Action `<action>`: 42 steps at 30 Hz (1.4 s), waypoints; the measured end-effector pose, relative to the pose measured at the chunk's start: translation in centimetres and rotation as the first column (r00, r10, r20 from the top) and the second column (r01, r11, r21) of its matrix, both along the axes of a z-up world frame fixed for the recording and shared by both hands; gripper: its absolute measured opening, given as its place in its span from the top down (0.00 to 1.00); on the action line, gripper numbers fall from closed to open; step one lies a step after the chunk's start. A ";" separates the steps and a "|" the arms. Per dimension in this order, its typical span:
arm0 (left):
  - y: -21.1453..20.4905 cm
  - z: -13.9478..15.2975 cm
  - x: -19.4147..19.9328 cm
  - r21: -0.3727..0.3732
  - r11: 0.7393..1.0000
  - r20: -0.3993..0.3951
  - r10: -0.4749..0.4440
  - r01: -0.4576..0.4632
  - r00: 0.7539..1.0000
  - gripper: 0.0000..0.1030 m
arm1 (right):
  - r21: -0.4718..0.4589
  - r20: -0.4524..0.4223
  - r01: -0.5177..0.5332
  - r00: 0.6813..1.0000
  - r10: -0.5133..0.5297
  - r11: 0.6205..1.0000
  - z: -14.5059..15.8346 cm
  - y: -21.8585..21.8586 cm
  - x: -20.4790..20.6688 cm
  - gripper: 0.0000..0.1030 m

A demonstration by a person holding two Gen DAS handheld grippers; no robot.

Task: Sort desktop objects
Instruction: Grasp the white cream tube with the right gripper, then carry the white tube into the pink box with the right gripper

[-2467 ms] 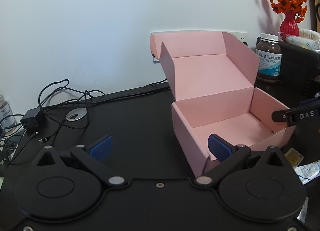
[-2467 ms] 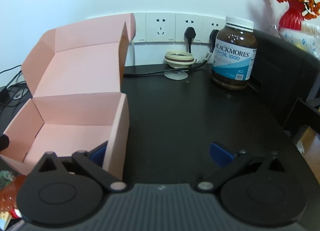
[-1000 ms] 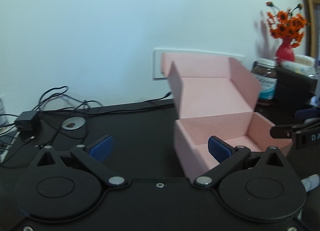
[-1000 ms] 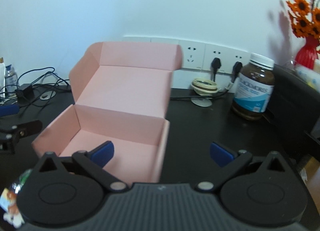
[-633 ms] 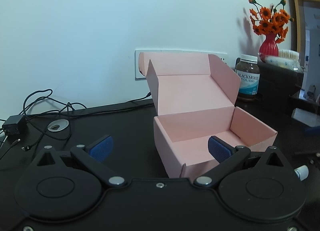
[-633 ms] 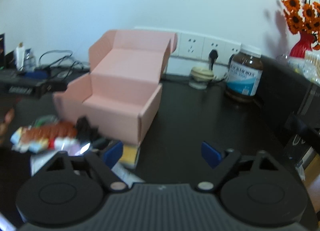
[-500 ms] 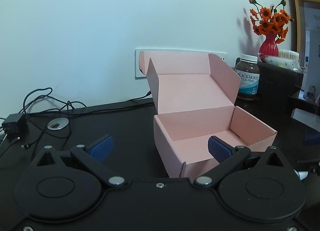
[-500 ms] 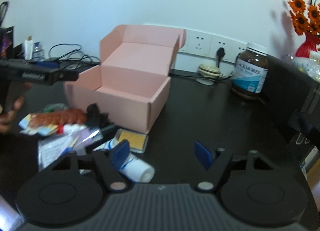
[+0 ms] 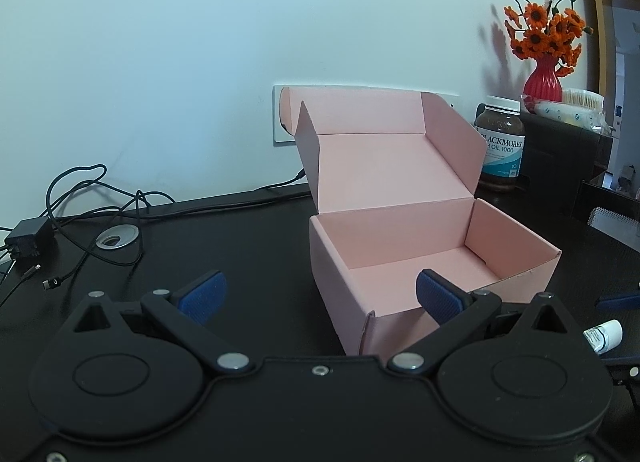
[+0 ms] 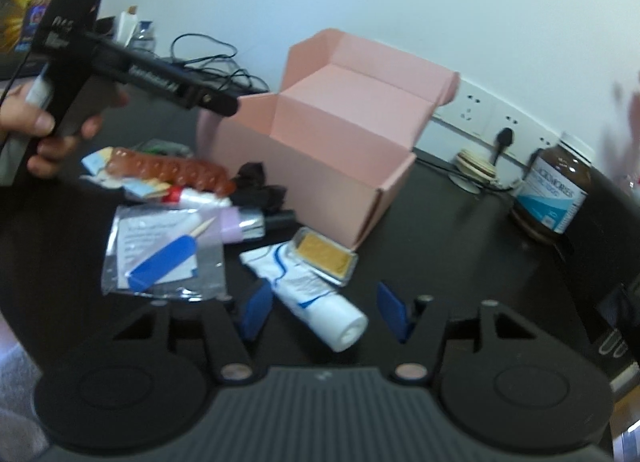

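Black desk (image 10: 460, 246), cluttered at nine o'clock. Right gripper (image 10: 322, 312) closing around white tube (image 10: 308, 294), pads not yet pressing; left gripper (image 9: 318, 296) spread, empty. Best centred before squeezing, then carried to pink box (image 10: 320, 166) at twelve.

The open pink cardboard box (image 9: 404, 222) looks matt and smooth, like thin card. The black tabletop (image 9: 240, 238) has a dull, faintly sheened finish. The brown supplement jar (image 9: 500, 142) looks glossy, glass or plastic, with a paper label. The white squeeze tube (image 10: 312, 294) seems soft, smooth plastic, though blur makes that uncertain. The clear crinkled sachet (image 10: 164, 250) shines like foil-backed film. The red ribbed vase (image 9: 543, 80) looks glazed.
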State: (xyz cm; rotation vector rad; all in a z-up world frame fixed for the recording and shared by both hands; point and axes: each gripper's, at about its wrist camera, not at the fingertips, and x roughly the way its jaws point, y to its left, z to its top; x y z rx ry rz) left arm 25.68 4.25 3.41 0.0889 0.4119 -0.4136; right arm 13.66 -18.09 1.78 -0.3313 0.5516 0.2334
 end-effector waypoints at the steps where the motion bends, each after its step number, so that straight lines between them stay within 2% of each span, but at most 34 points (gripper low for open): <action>1: 0.0 0.0 0.0 0.000 1.000 -0.001 0.003 -0.003 1.000 0.00 | 0.002 0.001 0.000 1.000 0.000 1.000 0.0 0.0 0.1 0.49; 8: 0.1 0.0 0.3 0.013 0.999 0.008 0.043 -0.043 0.999 0.00 | 0.028 -0.015 -0.017 1.000 0.017 0.999 -0.1 0.0 0.1 0.63; 17: 0.5 0.1 0.4 0.000 0.998 -0.003 0.058 -0.058 0.998 0.00 | 0.139 -0.115 -0.017 0.993 0.033 0.990 0.5 -0.6 1.7 0.63; 22: 0.6 0.1 0.5 -0.005 0.998 -0.006 0.062 -0.062 0.998 0.00 | 0.240 -0.167 0.034 0.986 0.007 0.970 0.4 -2.0 2.0 0.63; 24: 0.5 0.0 0.5 -0.001 0.998 -0.005 0.066 -0.066 0.998 0.00 | 0.231 -0.156 0.033 0.988 0.003 0.972 0.3 -2.0 1.6 0.66; 25: 0.4 0.0 0.5 0.002 0.998 -0.005 0.068 -0.068 0.998 0.00 | 0.230 -0.146 0.034 0.989 0.000 0.973 0.2 -1.9 1.3 0.73; 29: 0.5 0.0 0.5 0.002 0.997 0.000 0.073 -0.073 0.997 0.00 | 0.253 -0.124 0.055 0.992 -0.024 0.966 -0.1 -1.6 0.4 0.73; 32: 0.7 0.1 0.5 -0.008 0.997 -0.003 0.079 -0.079 0.997 0.00 | 0.313 -0.131 0.066 0.991 -0.025 0.948 0.2 -2.2 0.1 0.73; 38: 1.0 0.2 0.7 -0.026 0.995 -0.012 0.094 -0.094 0.996 0.00 | 0.410 -0.144 0.055 0.990 0.006 0.910 1.2 -3.2 -0.4 0.73; 42: 1.1 0.2 0.6 -0.023 0.995 -0.004 0.098 -0.098 0.995 0.00 | 0.430 -0.156 0.050 0.988 0.019 0.902 1.5 -2.9 0.0 0.73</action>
